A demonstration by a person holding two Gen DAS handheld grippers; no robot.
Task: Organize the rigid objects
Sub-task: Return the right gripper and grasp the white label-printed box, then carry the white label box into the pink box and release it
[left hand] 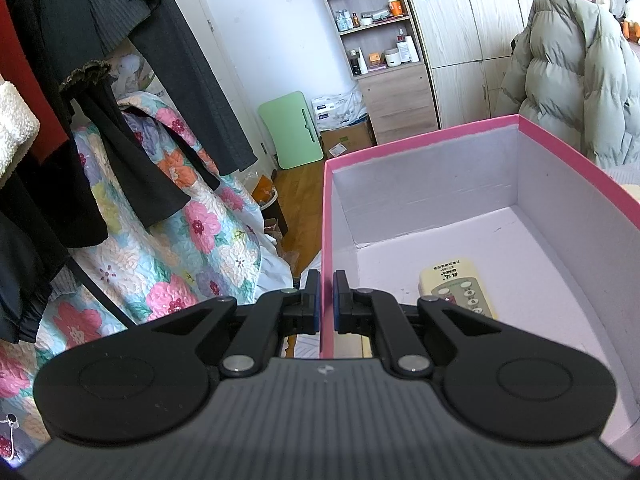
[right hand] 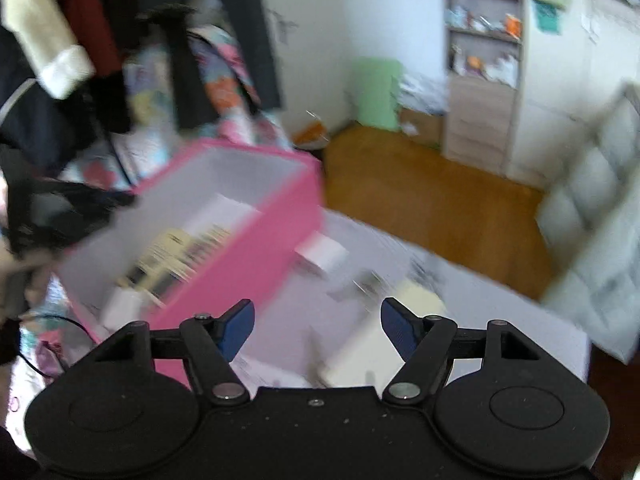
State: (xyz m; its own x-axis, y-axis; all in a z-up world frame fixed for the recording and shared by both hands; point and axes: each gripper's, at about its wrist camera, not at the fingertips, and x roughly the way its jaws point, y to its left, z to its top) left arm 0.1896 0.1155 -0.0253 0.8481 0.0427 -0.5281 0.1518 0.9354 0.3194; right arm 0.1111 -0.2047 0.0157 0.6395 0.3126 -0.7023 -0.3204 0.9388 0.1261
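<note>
A pink box with a white inside stands in front of me. My left gripper is shut on the box's near left wall, one pad on each side. A cream remote control lies on the box floor. In the blurred right wrist view the pink box is at the left, with the remote and a white item inside. My right gripper is open and empty above a white surface. A cream-white object lies under its right finger. A small white object lies beside the box.
Dark clothes hang at the left over a floral quilt. A shelf unit and wardrobe stand at the back, with a green board against the wall. A grey puffer jacket is at the right. The floor is wood.
</note>
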